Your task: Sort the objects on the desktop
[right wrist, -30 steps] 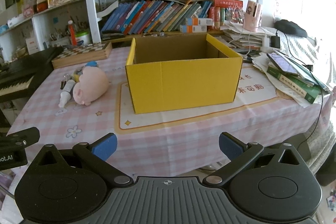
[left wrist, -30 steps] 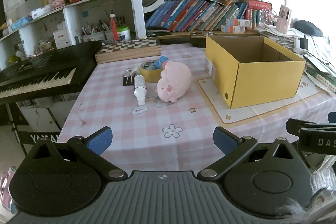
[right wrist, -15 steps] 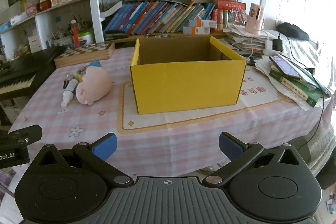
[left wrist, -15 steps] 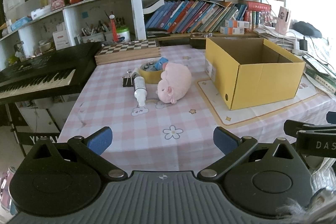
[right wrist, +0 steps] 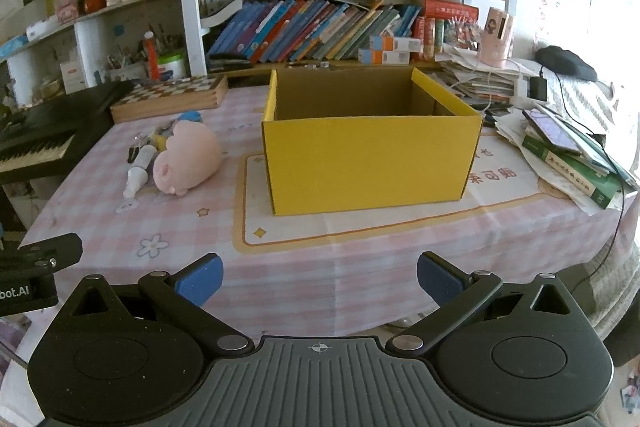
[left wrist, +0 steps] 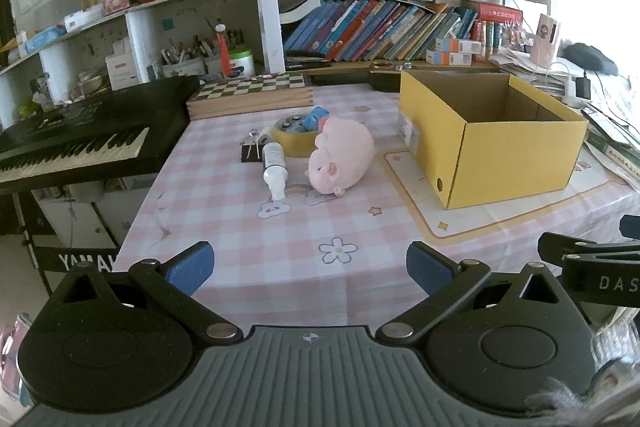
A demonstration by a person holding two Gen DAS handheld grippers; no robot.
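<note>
A pink plush pig (left wrist: 342, 155) lies on the checked tablecloth beside a white squeeze bottle (left wrist: 274, 169), a yellow tape roll (left wrist: 294, 141) holding small items, and a black binder clip (left wrist: 251, 153). An open, empty yellow cardboard box (left wrist: 492, 141) stands to their right; it fills the middle of the right wrist view (right wrist: 370, 143), with the pig (right wrist: 188, 161) and bottle (right wrist: 138, 175) at its left. My left gripper (left wrist: 310, 267) is open and empty near the table's front edge. My right gripper (right wrist: 318, 277) is open and empty in front of the box.
A chessboard case (left wrist: 252, 95) lies at the table's back. A black keyboard (left wrist: 76, 139) stands to the left. Bookshelves (left wrist: 384, 27) line the back. Stacked books, papers and a phone (right wrist: 560, 143) crowd the right edge.
Both grippers have drawn slightly nearer the table and risen a little; the box and objects appear a bit closer. Nothing on the table has moved.
</note>
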